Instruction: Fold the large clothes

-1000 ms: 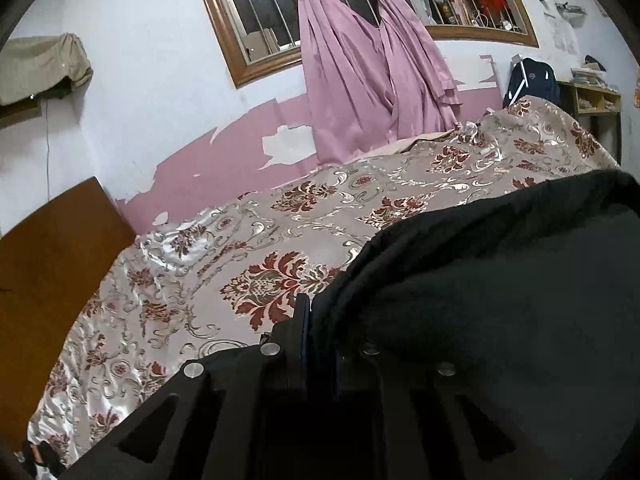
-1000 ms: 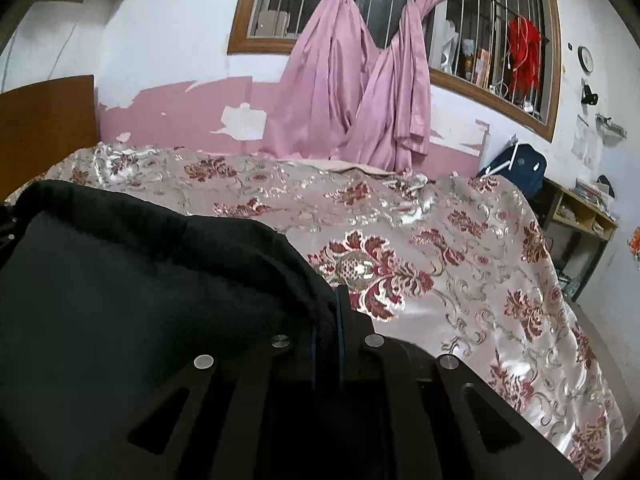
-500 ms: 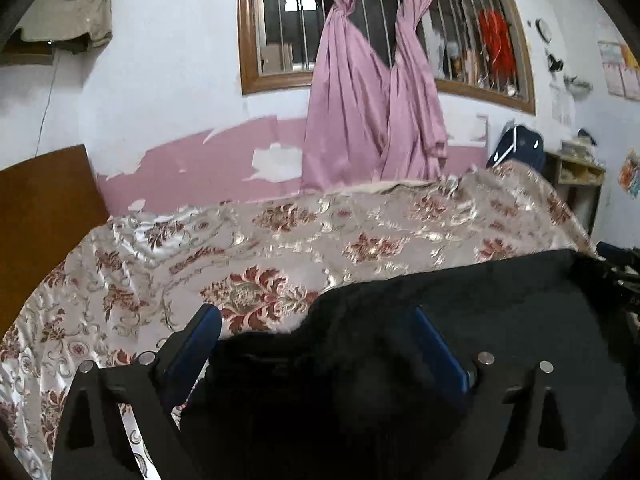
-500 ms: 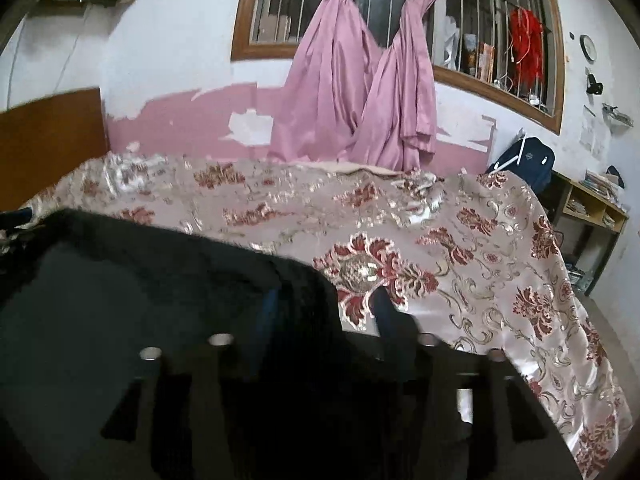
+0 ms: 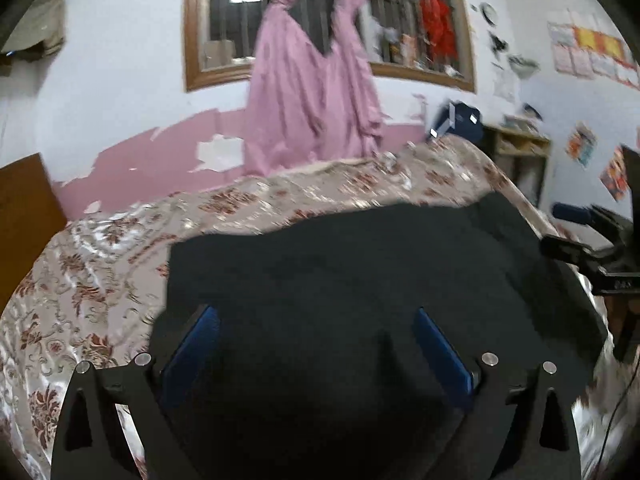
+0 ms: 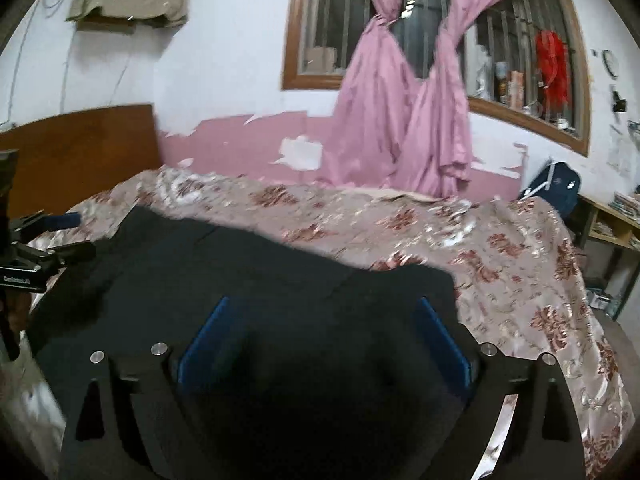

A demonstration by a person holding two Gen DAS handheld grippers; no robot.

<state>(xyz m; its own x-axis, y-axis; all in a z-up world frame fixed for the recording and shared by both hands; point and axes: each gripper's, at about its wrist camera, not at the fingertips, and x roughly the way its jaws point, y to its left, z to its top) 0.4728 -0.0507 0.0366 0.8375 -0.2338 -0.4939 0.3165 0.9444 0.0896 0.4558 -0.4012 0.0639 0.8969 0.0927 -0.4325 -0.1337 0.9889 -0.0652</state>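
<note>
Motion-blurred, the black garment (image 5: 340,280) hides the bedspread (image 5: 100,280) beneath; both the left gripper (image 5: 316,344) and the right gripper (image 6: 324,340), earlier pinching it, have just been opening and now stand spread.

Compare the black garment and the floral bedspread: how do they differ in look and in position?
1. The black garment is plain and matte; the floral bedspread is shiny, pale, with red flower patterns.
2. The black garment lies on top, near the cameras; the floral bedspread lies under it and reaches toward the far wall.
3. The black garment covers only part of the bed; the floral bedspread shows on both sides.
Both are cloth, spread fairly flat.
</note>
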